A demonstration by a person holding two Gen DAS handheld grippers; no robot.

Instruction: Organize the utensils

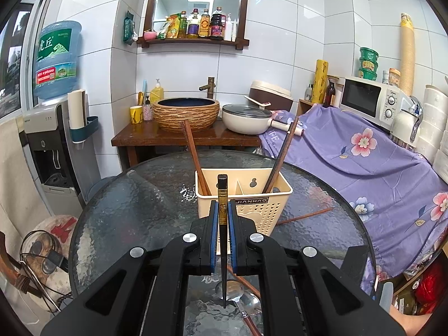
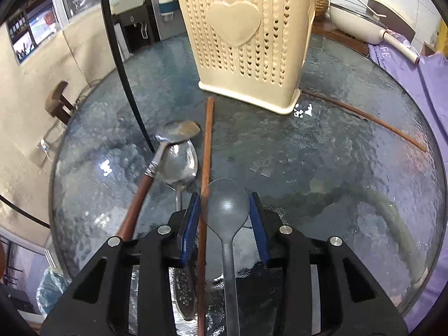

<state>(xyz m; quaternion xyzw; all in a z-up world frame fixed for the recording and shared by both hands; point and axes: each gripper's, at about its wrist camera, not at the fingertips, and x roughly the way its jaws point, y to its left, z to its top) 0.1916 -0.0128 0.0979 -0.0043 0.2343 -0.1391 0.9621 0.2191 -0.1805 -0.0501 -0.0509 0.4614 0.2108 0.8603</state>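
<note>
While the round glass table (image 2: pixel 350 151) runs off past the frame edges, the cream utensil holder (image 2: pixel 246 42) stands at twelve o'clock, its top cut off. Right gripper (image 2: pixel 224 210) brackets a grey spoon (image 2: pixel 225 204); contact unclear. Left gripper (image 1: pixel 223 212) is clenched on a black chopstick (image 1: pixel 223 196), tip down at six o'clock.

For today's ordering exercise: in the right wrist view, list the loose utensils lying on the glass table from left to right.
Wooden-handled spoon → steel spoon → brown chopstick → grey spoon between the right gripper pads → thin brown chopstick at far right.
</note>
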